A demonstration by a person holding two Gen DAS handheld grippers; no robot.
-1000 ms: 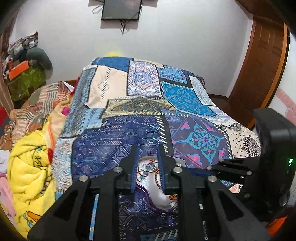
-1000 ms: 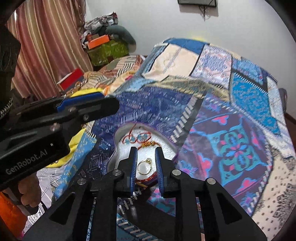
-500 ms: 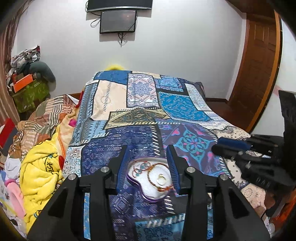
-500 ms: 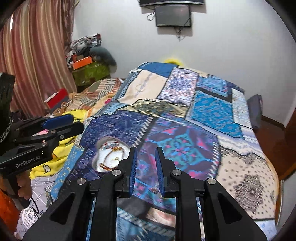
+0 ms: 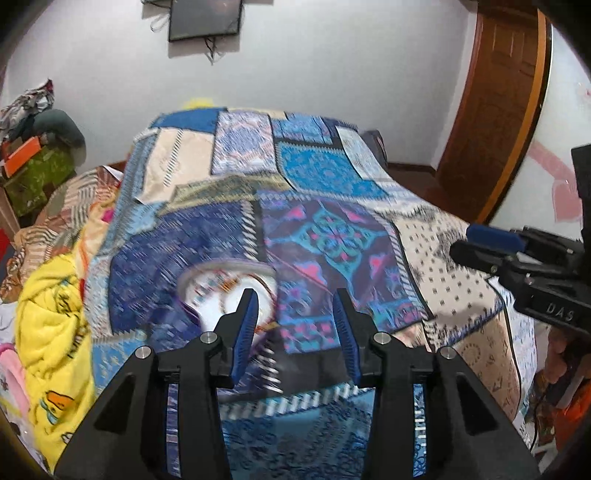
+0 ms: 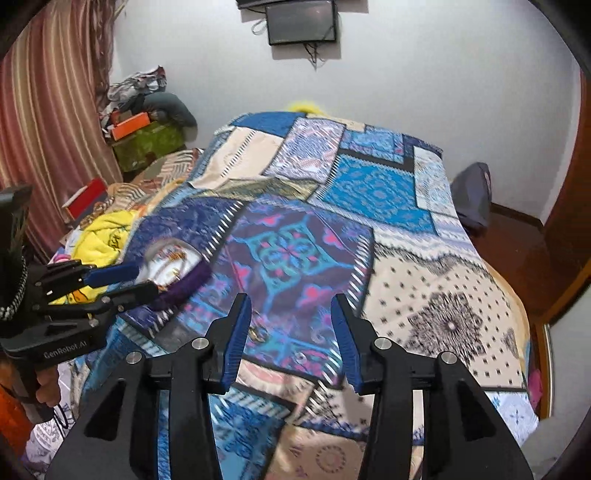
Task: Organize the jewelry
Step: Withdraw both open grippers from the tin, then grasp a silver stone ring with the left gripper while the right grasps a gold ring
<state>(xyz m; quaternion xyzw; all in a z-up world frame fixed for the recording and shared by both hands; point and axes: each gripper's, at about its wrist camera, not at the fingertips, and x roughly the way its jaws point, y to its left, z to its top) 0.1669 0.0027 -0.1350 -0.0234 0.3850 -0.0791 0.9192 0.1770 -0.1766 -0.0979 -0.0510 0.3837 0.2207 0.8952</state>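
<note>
A white heart-shaped dish with a purple rim [image 5: 207, 291] lies on the patchwork bedspread [image 5: 325, 236] and holds beaded jewelry, blurred by motion. My left gripper [image 5: 295, 328] is open and empty, above the bed just right of the dish. The dish also shows in the right wrist view [image 6: 170, 262], far left, partly behind my left gripper [image 6: 122, 282]. My right gripper [image 6: 290, 332] is open and empty above the bedspread's middle. A small gold piece [image 6: 258, 332] lies on the cloth between its fingers. My right gripper also shows at the left wrist view's right edge [image 5: 491, 243].
A yellow blanket [image 5: 51, 332] and piled clothes lie left of the bed. A green box with an orange item [image 6: 147, 140] stands by striped curtains [image 6: 48, 110]. A wooden door [image 5: 495, 110] is at the right. A dark screen [image 6: 301, 22] hangs on the wall.
Both grippers have pulled back from the dish and opened wide. The right gripper has swung right, away from the dish. The gold piece now lies on the cloth below it.
</note>
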